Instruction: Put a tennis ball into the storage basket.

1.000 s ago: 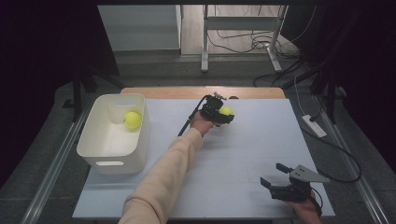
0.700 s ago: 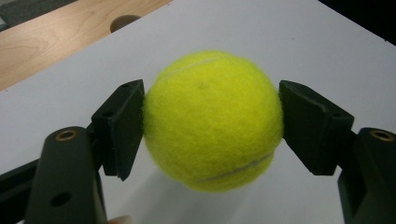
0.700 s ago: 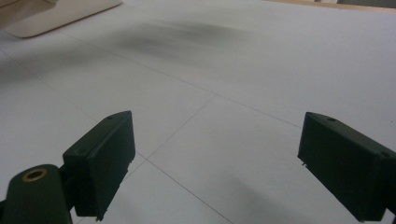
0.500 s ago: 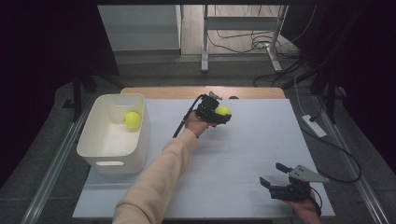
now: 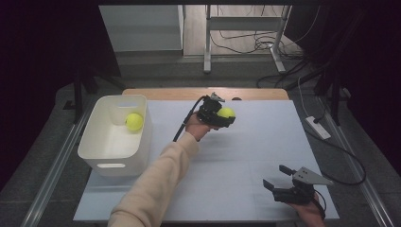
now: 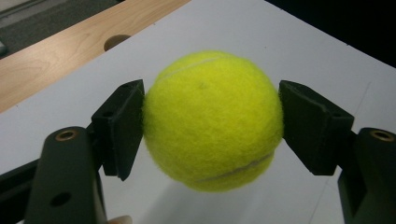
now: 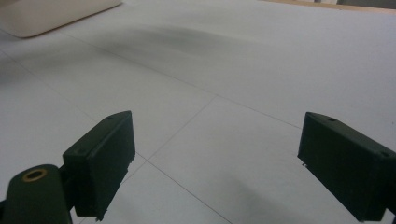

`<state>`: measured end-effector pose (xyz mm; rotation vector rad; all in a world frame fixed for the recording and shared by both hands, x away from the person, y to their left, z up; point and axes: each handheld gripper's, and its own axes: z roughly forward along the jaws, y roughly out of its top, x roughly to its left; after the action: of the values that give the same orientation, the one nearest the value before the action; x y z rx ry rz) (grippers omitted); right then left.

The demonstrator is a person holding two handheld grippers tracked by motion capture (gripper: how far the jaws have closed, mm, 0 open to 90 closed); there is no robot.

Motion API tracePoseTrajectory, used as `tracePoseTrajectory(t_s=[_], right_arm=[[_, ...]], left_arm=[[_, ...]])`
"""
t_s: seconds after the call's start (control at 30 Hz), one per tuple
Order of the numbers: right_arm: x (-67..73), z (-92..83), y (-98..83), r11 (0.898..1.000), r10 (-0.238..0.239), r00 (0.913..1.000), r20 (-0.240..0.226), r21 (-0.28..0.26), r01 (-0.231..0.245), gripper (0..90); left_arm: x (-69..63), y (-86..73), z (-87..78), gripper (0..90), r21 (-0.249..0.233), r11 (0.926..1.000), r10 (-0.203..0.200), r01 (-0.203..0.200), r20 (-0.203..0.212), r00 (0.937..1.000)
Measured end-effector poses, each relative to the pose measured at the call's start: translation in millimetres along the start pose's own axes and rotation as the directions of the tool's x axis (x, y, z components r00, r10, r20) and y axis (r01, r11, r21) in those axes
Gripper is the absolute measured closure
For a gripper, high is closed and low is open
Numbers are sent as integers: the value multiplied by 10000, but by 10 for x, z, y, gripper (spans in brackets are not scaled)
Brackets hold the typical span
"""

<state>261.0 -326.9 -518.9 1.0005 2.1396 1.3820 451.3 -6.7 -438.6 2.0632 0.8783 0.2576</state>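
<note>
left gripper (image 5: 222, 117) is clamped on a tennis ball (image 6: 212, 120), held above the table's far middle; a carry to the white bin (image 5: 97, 151) seems called for next, while right gripper (image 5: 283, 183) is kept wide open, empty

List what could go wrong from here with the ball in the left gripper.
1. The left gripper pinches the tennis ball only at two small pads on its round sides, clear of the table, so it may slip out and roll off the white sheet.
2. If it goes to the white bin, the second ball already inside could be struck, or the held ball could clip the rim.
</note>
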Motion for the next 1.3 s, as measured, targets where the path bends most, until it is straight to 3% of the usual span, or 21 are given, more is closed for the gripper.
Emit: tracePoseTrajectory(t_s=[0.6,1.3], right_arm=[[7,1,3,10000,14,10000,20,9,-14,112],[-19,-9,2,9999,130,9999,-42,-94,-130,112]], left_arm=[[-81,-16,-309,275,-525,9983,245,-238,134,9996],[-99,-72,-655,274,-1150,9933,135,-104,262,9996]])
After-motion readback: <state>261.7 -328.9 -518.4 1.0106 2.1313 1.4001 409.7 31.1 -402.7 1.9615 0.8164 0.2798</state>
